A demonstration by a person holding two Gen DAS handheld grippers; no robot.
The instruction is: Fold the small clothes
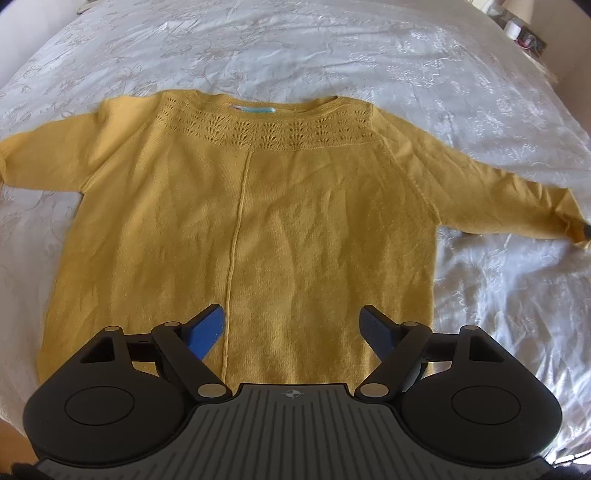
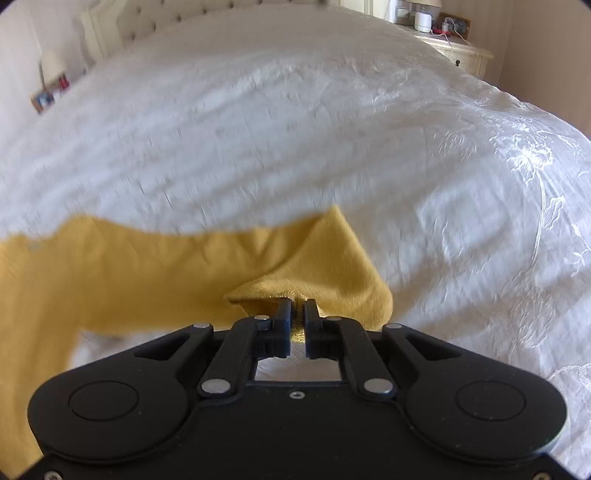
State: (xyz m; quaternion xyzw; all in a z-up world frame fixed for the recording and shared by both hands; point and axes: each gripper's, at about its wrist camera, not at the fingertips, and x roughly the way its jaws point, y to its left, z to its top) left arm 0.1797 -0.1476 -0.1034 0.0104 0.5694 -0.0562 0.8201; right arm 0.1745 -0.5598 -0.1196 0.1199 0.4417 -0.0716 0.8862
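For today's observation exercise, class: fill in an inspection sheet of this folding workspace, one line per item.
Surface: white embroidered bedspread, wrinkled.
Job's things: yellow knit sweater spread flat, sleeves out; right sleeve cuff bunched.
Clutter: nothing seen on the bed.
Grippers: left hand-held gripper open above the hem; right hand-held gripper shut on the cuff.
Cables: white cable on the nightstand.
Surroundings: tufted headboard; small items on the nightstand.
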